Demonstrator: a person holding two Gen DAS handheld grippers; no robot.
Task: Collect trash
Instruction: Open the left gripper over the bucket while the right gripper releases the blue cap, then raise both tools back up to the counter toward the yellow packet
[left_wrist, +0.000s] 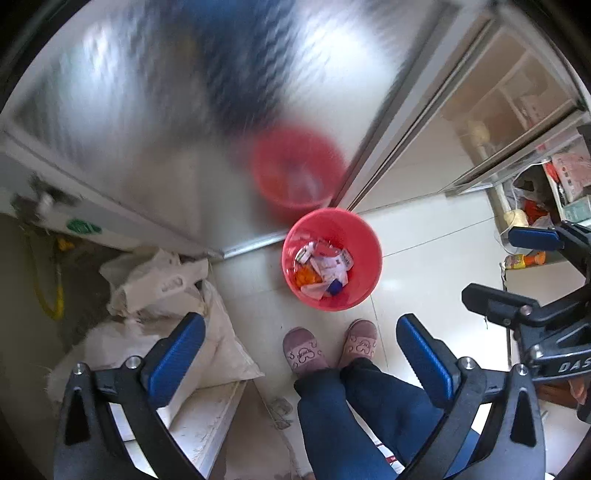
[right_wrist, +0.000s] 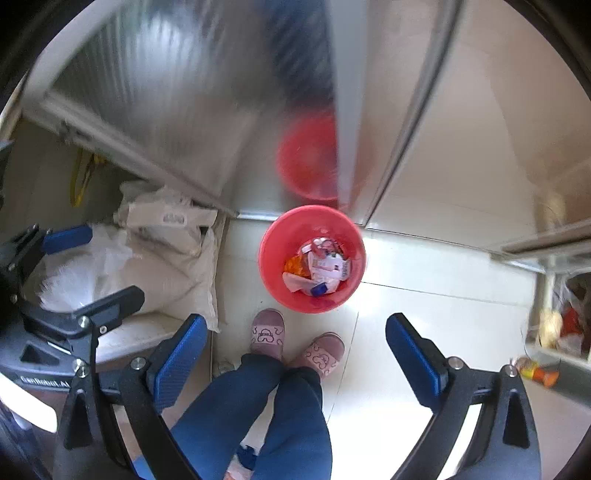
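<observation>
A red bin (left_wrist: 331, 258) stands on the pale tiled floor, holding several crumpled wrappers and paper scraps (left_wrist: 323, 271). Both grippers hang high above it and point down. My left gripper (left_wrist: 301, 332) is open, blue pads wide apart with nothing between them. My right gripper (right_wrist: 295, 332) is open too and empty; it also shows at the right edge of the left wrist view as the right gripper (left_wrist: 517, 266). In the right wrist view the bin (right_wrist: 312, 258) sits just beyond the person's pink slippers (right_wrist: 267, 334), and the left gripper (right_wrist: 85, 266) shows at the left edge.
A shiny metal door (left_wrist: 184, 122) behind the bin mirrors it. White sacks (left_wrist: 166, 295) are piled at the left beside a yellow hose (left_wrist: 46, 299). A shelf (left_wrist: 546, 206) with bags and packets stands at the right. The person's blue trouser legs (left_wrist: 369, 417) fill the bottom.
</observation>
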